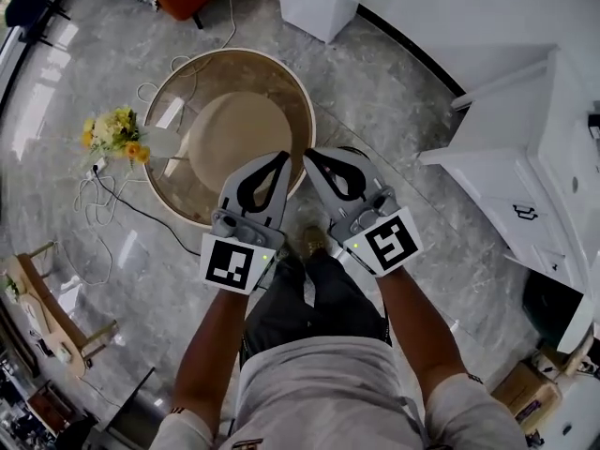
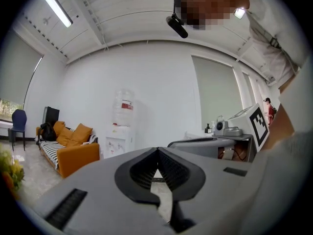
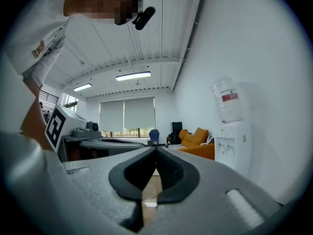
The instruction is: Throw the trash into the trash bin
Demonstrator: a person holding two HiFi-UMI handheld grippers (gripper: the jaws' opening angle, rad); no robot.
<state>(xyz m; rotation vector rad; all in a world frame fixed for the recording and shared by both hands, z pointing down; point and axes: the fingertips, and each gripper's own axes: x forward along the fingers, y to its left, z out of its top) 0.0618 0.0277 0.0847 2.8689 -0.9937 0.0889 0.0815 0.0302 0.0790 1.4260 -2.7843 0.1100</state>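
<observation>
Head view: my left tool [image 1: 283, 156] and right tool [image 1: 310, 156] sit side by side in front of me, tips nearly touching, above the near edge of the round glass bench [image 1: 234, 54]. Yellow flowers [image 1: 114, 134] lie by the bench's left rim, and loose cables trail over the marble floor [image 1: 394, 92]. I see no scrap of trash on the bench or floor, and nothing I could safely call the trash bin. A white box [image 1: 319, 3] stands at the top of the frame, but I cannot tell what it is.

Left gripper view: the left tool points level across the room toward an orange sofa [image 2: 73, 148] and a water dispenser [image 2: 122, 126]. Its jaws are closed tip to tip with nothing between them.

Right gripper view: the right tool is likewise pressed shut and empty. It looks toward covered windows [image 3: 124, 114], with the dispenser off to the right.

As I judge it, the step in hand is finding the trash, not carrying it. To do that well I should tip one tool downward so its camera sweeps the floor and bench. I should also spread its jaws before I approach anything. The other tool should stay clear so the two don't knock together, and I should spot the bin before lifting.
</observation>
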